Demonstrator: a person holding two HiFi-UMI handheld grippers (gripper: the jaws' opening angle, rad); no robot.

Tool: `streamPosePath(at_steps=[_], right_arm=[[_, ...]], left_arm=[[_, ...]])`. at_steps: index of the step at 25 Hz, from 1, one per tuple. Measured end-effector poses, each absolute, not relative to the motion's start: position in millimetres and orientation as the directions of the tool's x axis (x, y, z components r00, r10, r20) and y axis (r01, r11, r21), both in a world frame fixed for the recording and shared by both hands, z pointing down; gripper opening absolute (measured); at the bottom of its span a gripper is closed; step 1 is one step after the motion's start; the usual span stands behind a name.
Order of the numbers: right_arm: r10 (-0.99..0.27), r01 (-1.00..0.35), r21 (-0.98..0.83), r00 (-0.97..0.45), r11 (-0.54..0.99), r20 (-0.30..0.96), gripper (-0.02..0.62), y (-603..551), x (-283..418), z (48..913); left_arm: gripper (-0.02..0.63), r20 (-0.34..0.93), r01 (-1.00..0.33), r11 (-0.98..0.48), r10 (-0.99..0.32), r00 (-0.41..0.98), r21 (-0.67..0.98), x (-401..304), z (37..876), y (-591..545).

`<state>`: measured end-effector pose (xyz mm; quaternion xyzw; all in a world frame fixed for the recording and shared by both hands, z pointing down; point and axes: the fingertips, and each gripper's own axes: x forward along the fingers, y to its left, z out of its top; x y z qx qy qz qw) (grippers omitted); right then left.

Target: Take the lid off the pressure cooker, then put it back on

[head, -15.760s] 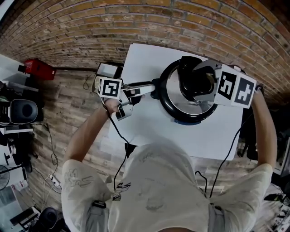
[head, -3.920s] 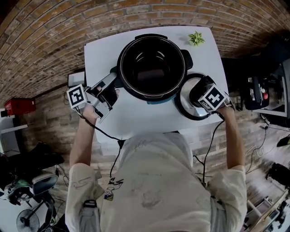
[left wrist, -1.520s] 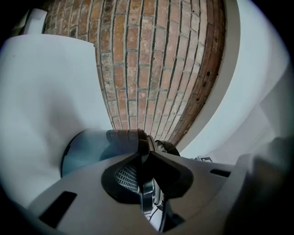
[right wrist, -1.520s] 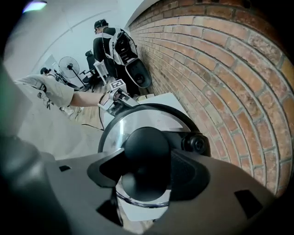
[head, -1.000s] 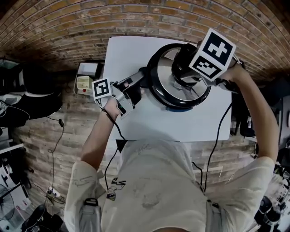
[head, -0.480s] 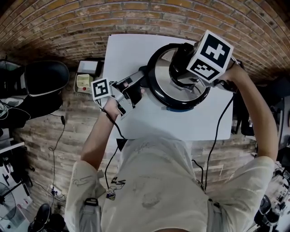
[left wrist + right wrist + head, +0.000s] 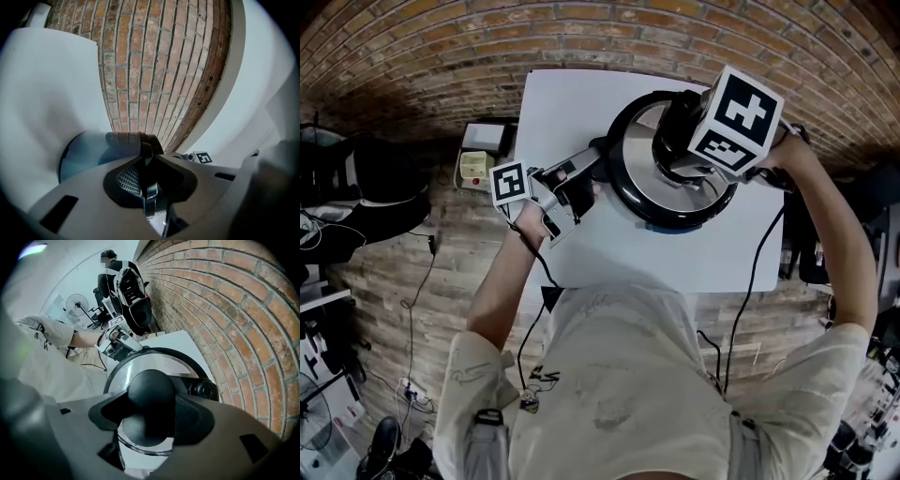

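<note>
R gripper (image 7: 150, 417) on lid knob (image 7: 151, 397), its base unseen.

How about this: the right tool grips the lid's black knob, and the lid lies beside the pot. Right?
No. The right tool grips the black knob, but the lid sits on the pot, as the head view shows.
</note>
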<state>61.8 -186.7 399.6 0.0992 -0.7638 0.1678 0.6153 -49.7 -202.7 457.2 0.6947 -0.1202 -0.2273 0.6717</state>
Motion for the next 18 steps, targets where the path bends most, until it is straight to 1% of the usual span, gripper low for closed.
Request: streamPosePath(at_steps=[6,11,18], right_arm=[[0.081,-0.239,-0.125,-0.187,0.963,0.979,0.307,-183.7,62.4,399.3],[0.117,-0.058,-0.126,-0.14,0.99,0.983,0.307,-179.2,61.1,399.7],[0.114,0.172,-0.111,-0.011,0.979,0.993,0.314,-168.9,63.2,400.5]], left_arm=[[0.069,-0.155,0.14,-0.067,-0.475,0.866,0.988,-49.1,455.1,-202.8],[0.069,-0.151,0.137,-0.064,-0.483,0.863,0.989,-49.5,455.8,-204.5],[0.069,-0.155,0.138,-0.072,-0.485,0.861,0.988,-50.1,455.2,-204.8]])
